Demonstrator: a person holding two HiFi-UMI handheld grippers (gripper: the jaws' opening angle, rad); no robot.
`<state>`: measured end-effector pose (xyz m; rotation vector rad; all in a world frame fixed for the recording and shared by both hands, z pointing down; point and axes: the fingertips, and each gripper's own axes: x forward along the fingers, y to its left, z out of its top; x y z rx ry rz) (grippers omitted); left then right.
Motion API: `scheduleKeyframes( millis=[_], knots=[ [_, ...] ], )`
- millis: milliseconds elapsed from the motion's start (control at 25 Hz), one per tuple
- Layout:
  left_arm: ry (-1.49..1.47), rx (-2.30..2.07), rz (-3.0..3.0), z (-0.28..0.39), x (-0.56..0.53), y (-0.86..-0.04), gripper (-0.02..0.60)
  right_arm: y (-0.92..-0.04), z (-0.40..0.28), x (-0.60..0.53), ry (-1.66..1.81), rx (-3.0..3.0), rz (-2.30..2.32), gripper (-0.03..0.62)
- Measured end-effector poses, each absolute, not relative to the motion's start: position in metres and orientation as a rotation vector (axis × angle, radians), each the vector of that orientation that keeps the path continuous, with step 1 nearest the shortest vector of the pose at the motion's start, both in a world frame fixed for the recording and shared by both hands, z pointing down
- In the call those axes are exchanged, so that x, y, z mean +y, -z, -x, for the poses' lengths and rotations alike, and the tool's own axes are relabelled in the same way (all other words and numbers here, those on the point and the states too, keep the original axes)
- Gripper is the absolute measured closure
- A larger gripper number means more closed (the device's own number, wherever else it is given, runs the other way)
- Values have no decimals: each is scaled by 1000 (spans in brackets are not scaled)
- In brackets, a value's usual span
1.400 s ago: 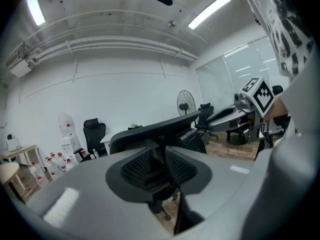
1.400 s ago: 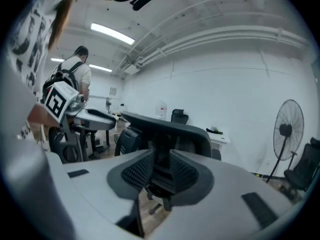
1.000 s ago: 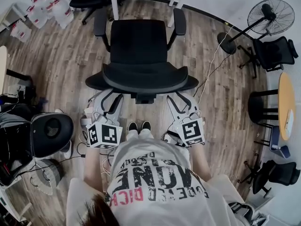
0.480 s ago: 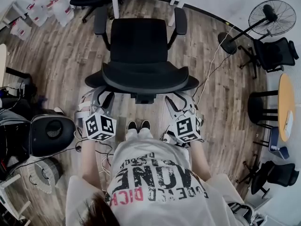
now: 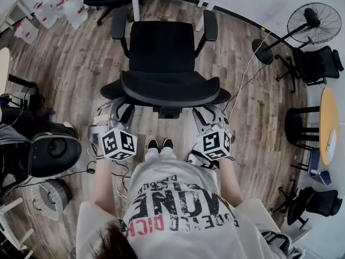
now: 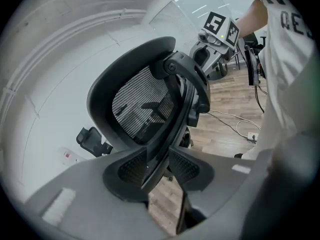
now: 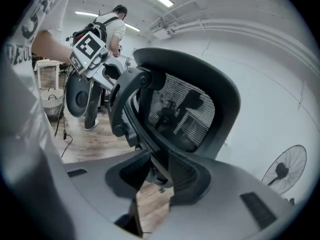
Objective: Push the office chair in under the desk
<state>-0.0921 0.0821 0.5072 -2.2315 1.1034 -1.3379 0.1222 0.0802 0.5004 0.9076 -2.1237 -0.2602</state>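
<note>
Two tongs: left tongs (image 6: 157, 166) and right tongs (image 7: 152, 171), one in each hand, both low behind the backrest.
Left tongs: pinching the office chair (image 5: 161, 53) by a dark strut of its back frame.
Right tongs: pinching the matching strut on the other side.
Office chair: on the wooden floor (image 5: 75, 69), seat facing the table (image 5: 203, 12), its front near the white table legs, the rest out on the floor.
Person: standing just behind the backrest.

Bare floor (image 5: 73, 74) flanks the office chair (image 5: 164, 63) on both sides. White desk legs (image 5: 134, 1) stand just beyond it (a fan cable (image 5: 243, 75) crosses the right-hand floor).
</note>
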Motion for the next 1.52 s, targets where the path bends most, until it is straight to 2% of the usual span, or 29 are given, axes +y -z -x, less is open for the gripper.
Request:
scheduleKeyframes(
  millis=[480, 640, 920, 1520],
  knots=[
    [1318, 1093, 2274, 93, 82, -507, 433, -500, -119, 81, 370, -2051, -785, 487],
    [1325, 1093, 2264, 92, 82, -506, 433, -503, -117, 80, 308, -2094, -792, 487],
    [1330, 1092, 2199, 90, 84, -510, 483, -503, -118, 79, 257, -2106, -813, 487],
    [1355, 1159, 2165, 101, 54, -509, 495, -501, -107, 54, 235, -2127, -853, 487]
  ],
)
